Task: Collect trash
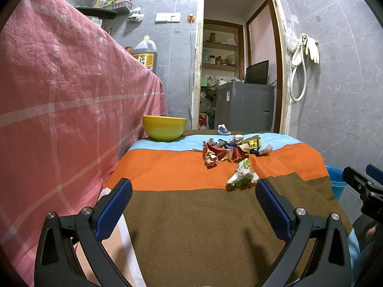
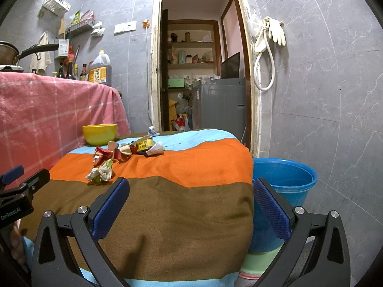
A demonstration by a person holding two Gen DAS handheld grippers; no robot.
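A pile of crumpled wrappers [image 1: 227, 150] lies on the striped blanket [image 1: 191, 215] near its far end; it also shows in the right wrist view [image 2: 126, 149]. A crumpled white-green wrapper [image 1: 242, 175] lies nearer, apart from the pile, also in the right wrist view [image 2: 101, 172]. A small blue-white scrap [image 1: 223, 129] lies at the far edge. My left gripper [image 1: 194, 191] is open and empty, short of the trash. My right gripper [image 2: 191, 191] is open and empty over the blanket's right side. A blue bucket [image 2: 284, 179] stands right of the table.
A yellow bowl [image 1: 164, 128] sits at the far left of the blanket. A counter draped in pink cloth [image 1: 59, 95] stands at the left with an oil jug [image 1: 144, 53]. A doorway [image 2: 203, 59] opens behind, with a grey appliance inside.
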